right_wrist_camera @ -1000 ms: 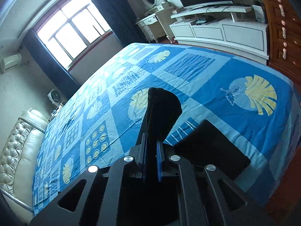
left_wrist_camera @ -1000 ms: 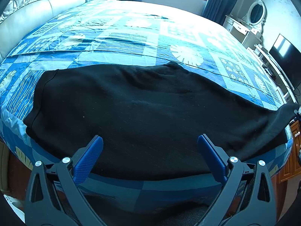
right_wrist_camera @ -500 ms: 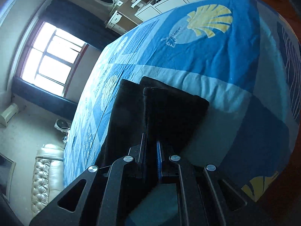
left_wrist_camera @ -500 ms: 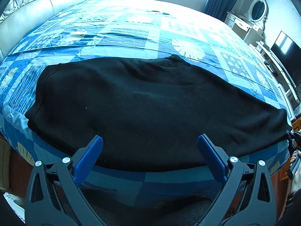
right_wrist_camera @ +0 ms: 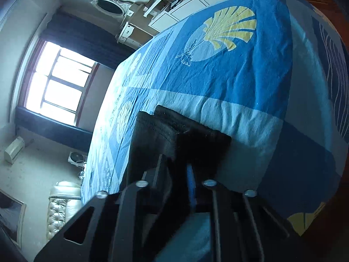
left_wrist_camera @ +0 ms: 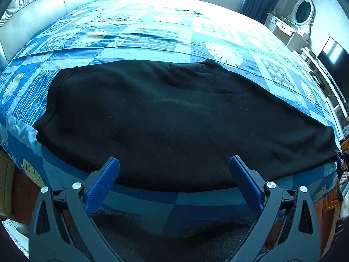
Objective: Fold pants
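Black pants (left_wrist_camera: pixel 174 118) spread flat across blue patterned bedspread (left_wrist_camera: pixel 152 35), long side along the near edge. Left gripper (left_wrist_camera: pixel 174 181) hovering just above that near edge, jaws wide apart, nothing held. Right gripper (right_wrist_camera: pixel 183 174) at the far right end, clamped tight on what looks like the hems, though blurred there. Step in hand: laying out, one end pinned. Next: probably carry that end across toward the left, keeping the layers together.
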`<state>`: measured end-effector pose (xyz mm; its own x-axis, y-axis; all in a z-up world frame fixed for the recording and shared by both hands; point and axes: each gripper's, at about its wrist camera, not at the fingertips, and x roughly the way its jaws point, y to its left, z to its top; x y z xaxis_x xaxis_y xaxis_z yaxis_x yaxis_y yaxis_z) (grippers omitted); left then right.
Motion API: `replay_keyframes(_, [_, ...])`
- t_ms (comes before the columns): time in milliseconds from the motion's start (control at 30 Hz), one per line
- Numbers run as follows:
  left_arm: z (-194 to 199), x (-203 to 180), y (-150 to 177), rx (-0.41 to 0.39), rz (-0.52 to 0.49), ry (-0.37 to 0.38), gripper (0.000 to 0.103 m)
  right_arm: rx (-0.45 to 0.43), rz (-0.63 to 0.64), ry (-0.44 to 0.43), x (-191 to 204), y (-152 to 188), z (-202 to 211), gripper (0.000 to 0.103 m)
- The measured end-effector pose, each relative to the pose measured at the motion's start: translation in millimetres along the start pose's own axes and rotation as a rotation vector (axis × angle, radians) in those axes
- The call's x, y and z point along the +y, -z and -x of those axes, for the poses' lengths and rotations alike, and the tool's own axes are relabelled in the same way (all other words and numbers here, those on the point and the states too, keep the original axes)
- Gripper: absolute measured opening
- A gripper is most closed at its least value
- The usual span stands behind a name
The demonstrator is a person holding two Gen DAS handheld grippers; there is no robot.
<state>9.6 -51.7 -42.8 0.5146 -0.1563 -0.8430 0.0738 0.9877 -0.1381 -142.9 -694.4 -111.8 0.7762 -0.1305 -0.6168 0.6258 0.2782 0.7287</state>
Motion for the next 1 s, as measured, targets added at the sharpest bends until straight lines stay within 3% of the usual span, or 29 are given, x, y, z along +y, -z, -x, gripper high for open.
replay_keyframes(167, [1.7, -2.4, -0.2, -0.008, -0.007, -0.002, 0.101, -0.027, 0.058, 0.021, 1.7, -0.2, 13.3, 0.006])
replay_keyframes(333, [0.2, -1.7, -0.2, -0.002, -0.006, -0.008, 0.101, -0.021, 0.001, 0.01, -22.4, 2.0, 6.6, 0.006])
replay_keyframes(500, [0.1, 0.5, -0.8, -0.005, -0.013, -0.012, 0.101, -0.065, 0.044, -0.001, -10.0, 0.7, 18.3, 0.006])
replay_keyframes(633, [0.2, 1.2, -3.4, -0.022, -0.013, -0.002, 0.101, -0.04, 0.02, 0.011, -25.6, 2.2, 10.2, 0.006])
replay_keyframes(933, [-6.6, 5.8, -7.3, -0.016, -0.01, -0.002, 0.101, 0.021, -0.022, -0.073, -37.7, 0.4, 13.0, 0.006])
replay_keyframes(1000, [-7.4, 8.1, -6.8, -0.018, -0.008, 0.001, 0.101, 0.034, -0.021, -0.076, -42.2, -1.5, 18.7, 0.013])
